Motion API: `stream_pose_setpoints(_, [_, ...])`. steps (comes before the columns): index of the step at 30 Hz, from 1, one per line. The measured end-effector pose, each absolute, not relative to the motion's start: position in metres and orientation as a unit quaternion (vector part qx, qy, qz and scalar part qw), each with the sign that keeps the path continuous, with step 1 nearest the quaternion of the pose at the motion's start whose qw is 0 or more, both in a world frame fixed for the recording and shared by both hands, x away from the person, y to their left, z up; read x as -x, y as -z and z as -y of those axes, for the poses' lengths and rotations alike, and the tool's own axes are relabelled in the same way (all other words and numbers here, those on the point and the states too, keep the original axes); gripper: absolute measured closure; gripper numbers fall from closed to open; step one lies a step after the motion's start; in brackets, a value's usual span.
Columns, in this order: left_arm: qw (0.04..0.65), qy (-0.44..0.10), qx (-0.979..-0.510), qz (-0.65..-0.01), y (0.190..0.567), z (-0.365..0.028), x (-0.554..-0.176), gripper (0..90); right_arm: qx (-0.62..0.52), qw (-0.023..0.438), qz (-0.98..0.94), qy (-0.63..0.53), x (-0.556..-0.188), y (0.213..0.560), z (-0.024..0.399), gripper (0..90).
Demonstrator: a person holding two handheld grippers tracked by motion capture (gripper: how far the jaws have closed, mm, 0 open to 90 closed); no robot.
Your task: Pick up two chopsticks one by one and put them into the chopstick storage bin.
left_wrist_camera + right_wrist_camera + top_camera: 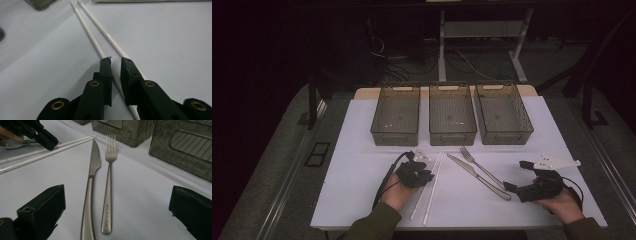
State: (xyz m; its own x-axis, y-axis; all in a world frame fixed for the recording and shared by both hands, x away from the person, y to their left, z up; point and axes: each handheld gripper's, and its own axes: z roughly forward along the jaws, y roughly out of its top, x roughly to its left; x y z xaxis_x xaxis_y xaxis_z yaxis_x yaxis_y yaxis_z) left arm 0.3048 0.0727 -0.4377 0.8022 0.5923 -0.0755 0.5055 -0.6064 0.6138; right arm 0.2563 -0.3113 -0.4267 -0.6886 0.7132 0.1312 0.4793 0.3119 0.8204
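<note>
Two white chopsticks (432,190) lie side by side left of the table's middle. My left gripper (428,176) is down at them. In the left gripper view its jaws (116,62) stand a narrow gap apart, one on each side of the left chopstick (92,37), not clamped; the right chopstick (106,36) runs under the right jaw. A steel knife (477,176) and fork (479,164) lie parallel right of the middle. My right gripper (517,176) rests wide open near their handle ends. In the right gripper view (117,195) the knife (91,185) and fork (108,190) lie between its jaws.
Three translucent grey bins (395,116) (452,115) (503,114) stand in a row at the back of the white table top (362,165). A spoon (12,143) lies partly under the left hand. The table's front edge is just below both hands.
</note>
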Motion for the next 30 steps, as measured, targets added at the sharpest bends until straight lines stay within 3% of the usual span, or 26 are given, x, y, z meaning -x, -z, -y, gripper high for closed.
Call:
stream_pose_setpoints(11, [0.320,-0.058,-0.898,-0.297,0.434,-0.079,-0.297,80.5,-0.374,0.130,-0.799,-0.453,-0.256,0.426,0.312,0.5])
stream_pose_setpoints(18, [0.359,-0.047,-0.884,-0.297,0.424,-0.074,-0.291,77.7,-0.375,0.130,-0.799,-0.452,-0.256,0.427,0.312,0.5])
stream_pose_setpoints(25, [0.338,-0.057,-0.891,-0.298,0.435,-0.054,-0.295,69.6,-0.372,0.131,-0.800,-0.452,-0.256,0.426,0.311,0.5])
stream_pose_setpoints(30, [0.318,-0.072,-0.898,-0.294,0.438,-0.048,-0.296,71.2,-0.372,0.131,-0.800,-0.453,-0.256,0.427,0.311,0.5])
